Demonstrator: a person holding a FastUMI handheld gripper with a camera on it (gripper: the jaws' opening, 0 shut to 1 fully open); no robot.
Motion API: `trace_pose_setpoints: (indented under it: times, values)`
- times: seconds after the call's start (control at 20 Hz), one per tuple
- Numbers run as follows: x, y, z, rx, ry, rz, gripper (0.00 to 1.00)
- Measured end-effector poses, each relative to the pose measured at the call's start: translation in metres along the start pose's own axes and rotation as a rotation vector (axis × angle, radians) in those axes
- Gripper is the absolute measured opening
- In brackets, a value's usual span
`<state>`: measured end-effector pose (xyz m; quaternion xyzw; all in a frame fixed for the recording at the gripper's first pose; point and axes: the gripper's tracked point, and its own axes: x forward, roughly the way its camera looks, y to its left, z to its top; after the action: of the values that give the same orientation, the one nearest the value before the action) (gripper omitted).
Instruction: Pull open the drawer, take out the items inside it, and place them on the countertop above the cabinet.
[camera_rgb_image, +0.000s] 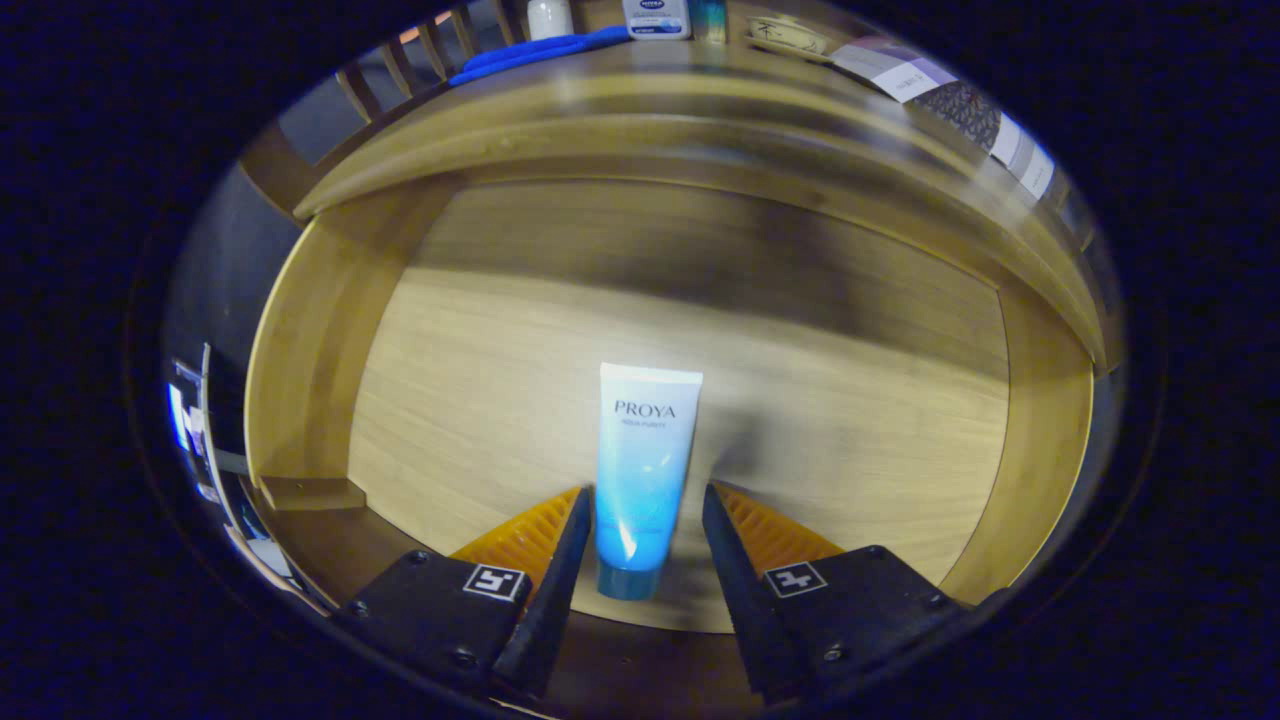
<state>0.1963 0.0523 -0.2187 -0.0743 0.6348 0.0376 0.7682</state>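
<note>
The gripper (640, 520) stands with its jaws apart, one orange-ribbed finger on each side of the blue cosmetic tube (640, 480), neither pad visibly touching it. The tube lies on the floor of the pulled-out wooden drawer (320, 330), cap toward the fingers, and reads "PROYA". The step in hand looks like the pickup: next the fingers should close on the tube's lower body, then lift it to the countertop (640, 100), where a white "NIVEA" container (655, 18) already stands.
</note>
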Motion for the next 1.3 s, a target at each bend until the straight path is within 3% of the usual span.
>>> trace_pose_setpoints:
  times: [0.2,0.35,0.55,0.85,1.3]
  values:
    - [0.003,-0.003,0.006,0.013,-0.031,-0.023,0.71]
    - [0.005,-0.007,0.007,0.003,-0.059,-0.048,0.53]
    - [0.003,-0.008,0.009,0.020,-0.082,-0.036,0.47]
    - [-0.015,-0.009,0.012,0.027,-0.134,-0.038,0.44]
    - [-0.098,-0.011,0.031,0.011,-0.258,0.018,0.44]
